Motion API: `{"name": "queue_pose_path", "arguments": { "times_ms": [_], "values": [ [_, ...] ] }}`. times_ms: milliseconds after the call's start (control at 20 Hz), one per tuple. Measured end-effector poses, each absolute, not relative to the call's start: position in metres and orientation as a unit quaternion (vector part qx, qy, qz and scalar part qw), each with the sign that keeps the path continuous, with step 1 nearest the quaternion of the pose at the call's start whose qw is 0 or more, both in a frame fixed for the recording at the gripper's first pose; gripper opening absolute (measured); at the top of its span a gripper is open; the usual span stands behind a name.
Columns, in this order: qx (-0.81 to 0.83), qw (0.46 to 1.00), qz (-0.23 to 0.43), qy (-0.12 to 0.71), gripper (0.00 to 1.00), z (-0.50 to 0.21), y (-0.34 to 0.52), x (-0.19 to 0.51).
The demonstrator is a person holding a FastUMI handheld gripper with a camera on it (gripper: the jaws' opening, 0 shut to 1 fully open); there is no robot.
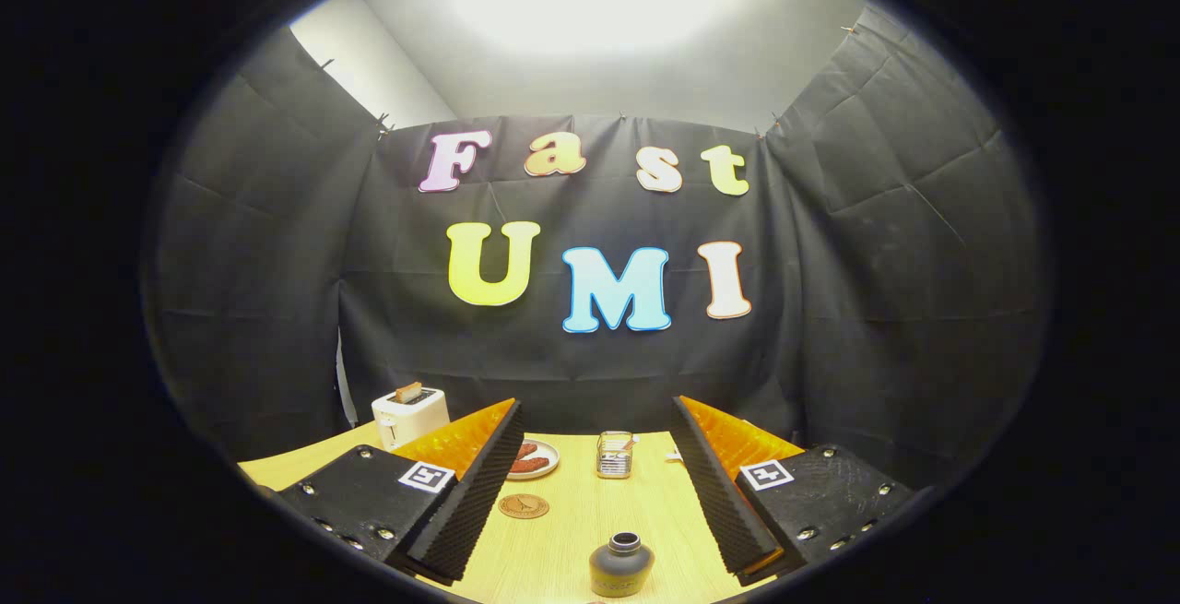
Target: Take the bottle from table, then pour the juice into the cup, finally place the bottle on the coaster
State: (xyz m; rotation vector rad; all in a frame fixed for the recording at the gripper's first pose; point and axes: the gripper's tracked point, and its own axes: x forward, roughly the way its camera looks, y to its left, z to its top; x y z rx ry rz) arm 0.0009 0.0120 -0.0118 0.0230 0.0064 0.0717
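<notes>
Gripper (pixel 595 484) fingers spread apart, empty; bottle (pixel 621 564) upright between them at the table's (pixel 572 549) near edge; coaster (pixel 524 505) beyond.

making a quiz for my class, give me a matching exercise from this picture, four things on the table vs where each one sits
Things:
1. bottle
2. coaster
3. cup
4. toaster

Places:
A. far end of the table, beyond the open fingers
B. between the fingers, nearest the camera
C. behind the left finger, by the cloth wall
D. just inside the left finger, ahead of the plate

Pairs: 1-B, 2-D, 3-A, 4-C
</notes>
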Motion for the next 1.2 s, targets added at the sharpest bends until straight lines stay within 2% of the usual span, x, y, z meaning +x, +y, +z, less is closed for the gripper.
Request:
{"name": "queue_pose_path", "arguments": {
  "times_ms": [700, 1200],
  "values": [
    [-0.008, 0.996, 0.072, 0.054, 0.98, -0.105, 0.012, 0.013],
    [0.001, 0.987, 0.085, 0.137, 0.98, -0.193, 0.003, 0.015]
  ]
}}
